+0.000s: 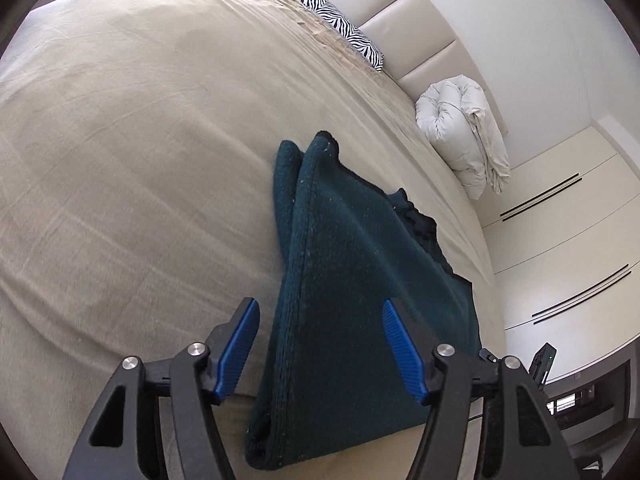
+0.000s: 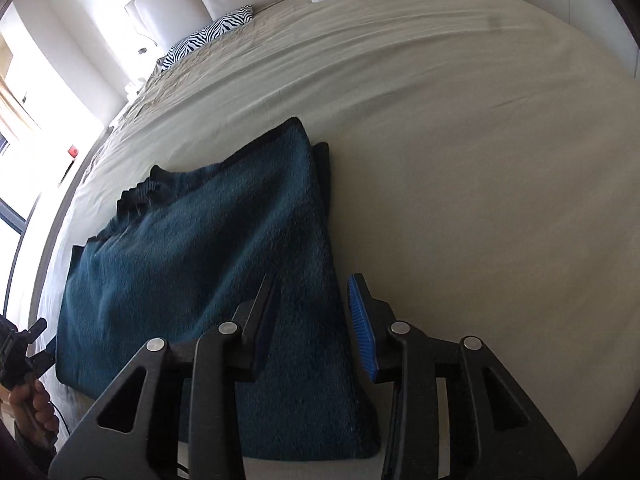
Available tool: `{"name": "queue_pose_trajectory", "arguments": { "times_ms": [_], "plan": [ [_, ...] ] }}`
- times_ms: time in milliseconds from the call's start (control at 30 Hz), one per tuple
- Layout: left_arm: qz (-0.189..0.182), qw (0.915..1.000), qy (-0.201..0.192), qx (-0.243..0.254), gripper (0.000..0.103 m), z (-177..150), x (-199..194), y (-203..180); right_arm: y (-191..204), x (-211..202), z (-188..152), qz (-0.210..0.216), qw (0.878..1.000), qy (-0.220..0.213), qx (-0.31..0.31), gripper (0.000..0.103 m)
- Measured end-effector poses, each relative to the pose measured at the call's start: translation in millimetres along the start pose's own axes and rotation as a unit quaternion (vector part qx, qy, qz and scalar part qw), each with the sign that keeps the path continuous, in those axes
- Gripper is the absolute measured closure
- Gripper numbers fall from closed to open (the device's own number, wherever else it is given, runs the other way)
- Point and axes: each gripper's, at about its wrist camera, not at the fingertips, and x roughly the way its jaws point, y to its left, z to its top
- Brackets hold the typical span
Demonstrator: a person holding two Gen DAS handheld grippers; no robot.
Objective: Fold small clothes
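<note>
A dark teal knitted garment (image 1: 360,280) lies folded on the beige bed sheet (image 1: 120,160), one flap laid over its long edge. My left gripper (image 1: 320,304) hovers over the near end of that folded edge, jaws open wide, and the blue pads (image 1: 236,352) stand clear of the cloth. In the right wrist view the same garment (image 2: 192,260) spreads to the left. My right gripper (image 2: 313,280) stands over its right folded edge with a narrower gap. One finger is above the knit, the other at its border, and neither presses on it.
A zebra-striped pillow (image 1: 344,28) lies by the padded headboard (image 1: 408,24), and a bundled white duvet (image 1: 460,132) lies at the bed's far side. White wardrobe doors (image 1: 560,240) stand beyond. A hand (image 2: 36,404) holding the other gripper shows at lower left.
</note>
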Motion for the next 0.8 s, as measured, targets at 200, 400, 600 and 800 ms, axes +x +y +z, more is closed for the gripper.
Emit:
{"name": "queue_pose_trajectory", "arguments": {
  "times_ms": [200,400,600,800],
  "plan": [
    [0.023,0.9994,-0.006,0.024,0.055,-17,-2,0,-8,-9,-29,-0.008,1.000,0.003,-0.005,0.081],
    [0.043,0.9981,-0.013,0.041,0.069,-23,2,-4,-2,-15,-34,-0.023,0.999,-0.004,-0.032,0.092],
    [0.063,0.9966,-0.024,0.046,0.078,-24,-3,-4,-2,-21,-35,-0.026,0.999,-0.016,-0.032,0.097],
    [0.085,0.9930,-0.038,0.073,0.095,-31,-11,-13,-5,-25,-39,-0.023,0.999,-0.025,-0.023,0.098]
  ]
}}
